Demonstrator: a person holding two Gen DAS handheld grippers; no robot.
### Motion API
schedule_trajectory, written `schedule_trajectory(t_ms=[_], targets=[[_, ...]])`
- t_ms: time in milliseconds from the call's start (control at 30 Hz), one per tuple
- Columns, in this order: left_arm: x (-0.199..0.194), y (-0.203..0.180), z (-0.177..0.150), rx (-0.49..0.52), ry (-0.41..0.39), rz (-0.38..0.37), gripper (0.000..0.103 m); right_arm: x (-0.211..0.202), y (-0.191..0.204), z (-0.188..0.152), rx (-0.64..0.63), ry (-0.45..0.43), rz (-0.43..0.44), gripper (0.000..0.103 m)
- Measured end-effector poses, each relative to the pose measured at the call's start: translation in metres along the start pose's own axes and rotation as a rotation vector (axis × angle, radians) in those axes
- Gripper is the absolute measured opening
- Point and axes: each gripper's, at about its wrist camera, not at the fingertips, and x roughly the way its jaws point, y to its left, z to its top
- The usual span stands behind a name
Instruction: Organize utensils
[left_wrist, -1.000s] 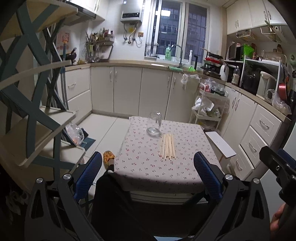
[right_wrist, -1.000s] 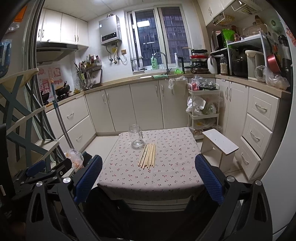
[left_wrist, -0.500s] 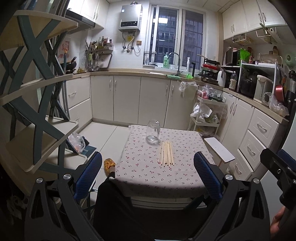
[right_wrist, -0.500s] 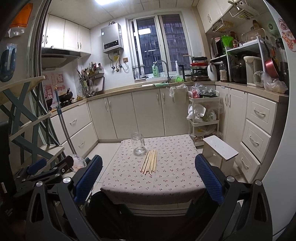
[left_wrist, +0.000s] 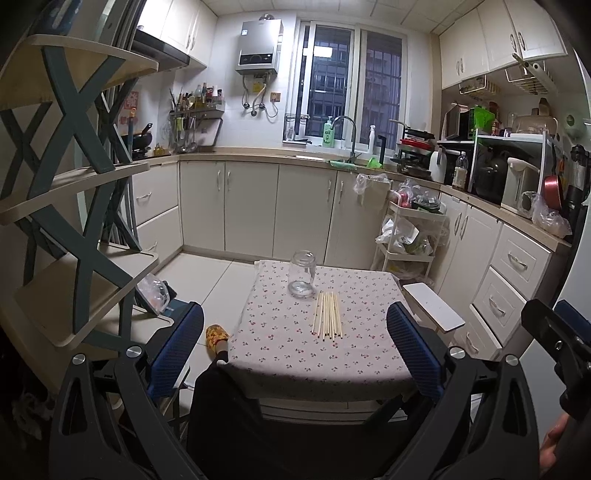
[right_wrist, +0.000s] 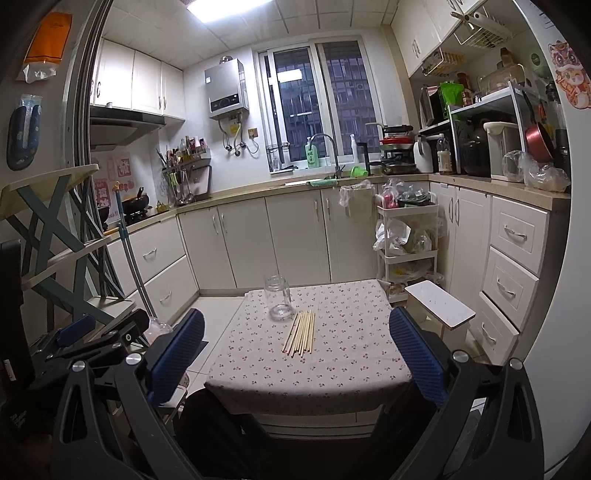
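Several wooden chopsticks (left_wrist: 327, 315) (right_wrist: 301, 332) lie side by side on a small table with a floral cloth (left_wrist: 288, 347) (right_wrist: 347, 354). An empty clear glass jar (left_wrist: 303, 274) (right_wrist: 279, 297) stands upright just beyond their far ends. My left gripper (left_wrist: 295, 343) is open, held back from the table's near edge, nothing between its blue pads. My right gripper (right_wrist: 297, 345) is open too, equally far back and empty. Each gripper shows at the edge of the other's view.
A white stool (left_wrist: 433, 307) (right_wrist: 439, 303) stands right of the table, a wire cart (right_wrist: 406, 236) behind it. A wooden shelf unit (left_wrist: 74, 206) rises on the left. Cabinets line the back and right walls. A dark-clothed leg and a yellow slipper (left_wrist: 216, 334) are below the table's left corner.
Both views have tilted upward and drawn slightly back; the table, jar and chopsticks sit lower in the frames. Nothing on the table has moved and both grippers stay open.
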Motion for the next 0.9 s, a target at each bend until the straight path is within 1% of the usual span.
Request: schedule_trajectory(t_ms=[900], targets=[[-0.0065, -0.0045, 0.0026, 0.000, -0.014, -0.002, 0.095, -0.0041, 0.0029, 0.0005, -0.001, -0.015, 0.004, 0.096]])
